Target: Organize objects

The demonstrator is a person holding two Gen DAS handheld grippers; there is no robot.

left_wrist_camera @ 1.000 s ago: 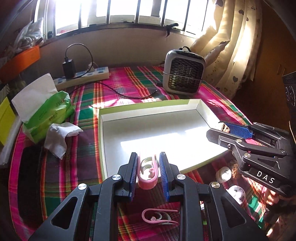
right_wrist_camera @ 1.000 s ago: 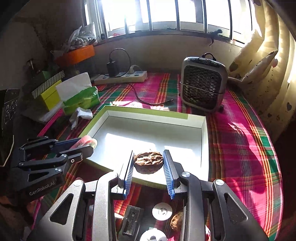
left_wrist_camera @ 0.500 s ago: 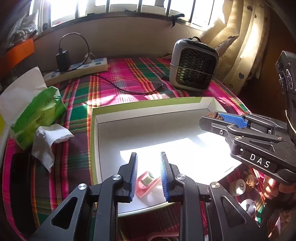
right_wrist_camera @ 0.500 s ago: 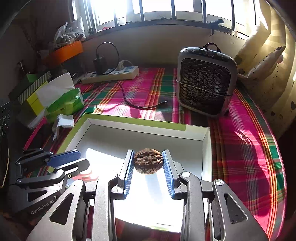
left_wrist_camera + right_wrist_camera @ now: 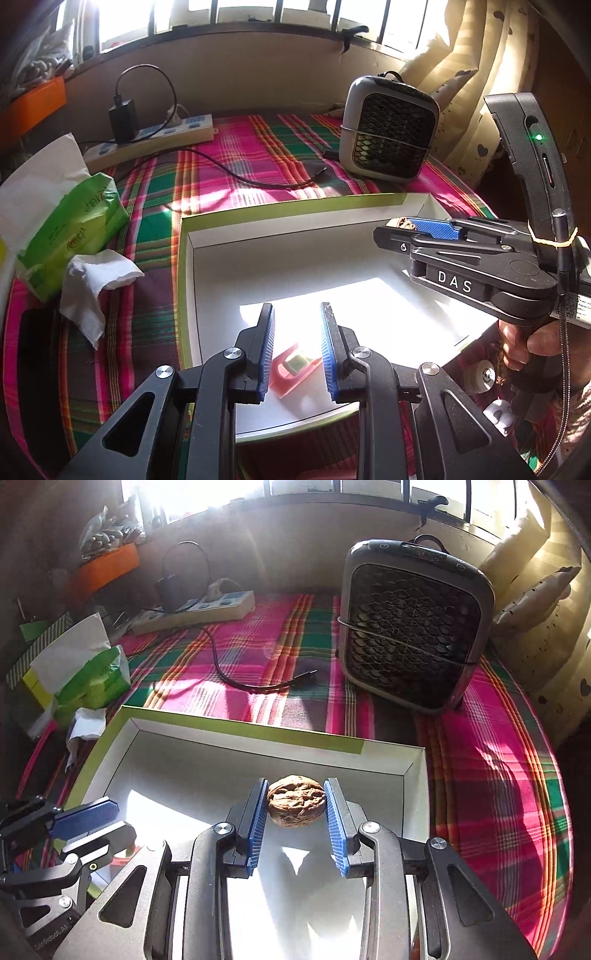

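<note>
Walnut (image 5: 296, 801) clamped in right gripper (image 5: 296, 794), above white tray (image 5: 243, 732) on plaid tabletop (image 5: 498, 775). Pink clip (image 5: 293, 367) lying on tray floor near front edge, below left gripper (image 5: 296, 314), fingers apart, touching nothing.

The pink clip (image 5: 293, 367) was partly hidden behind the left tool (image 5: 297, 328) fingers, its full shape unclear. From the left wrist view, only a sliver of the walnut (image 5: 400, 223) showed past the right tool (image 5: 417, 230). Small round objects (image 5: 482, 374) below the tray (image 5: 295, 218) were too obscured to identify.
</note>
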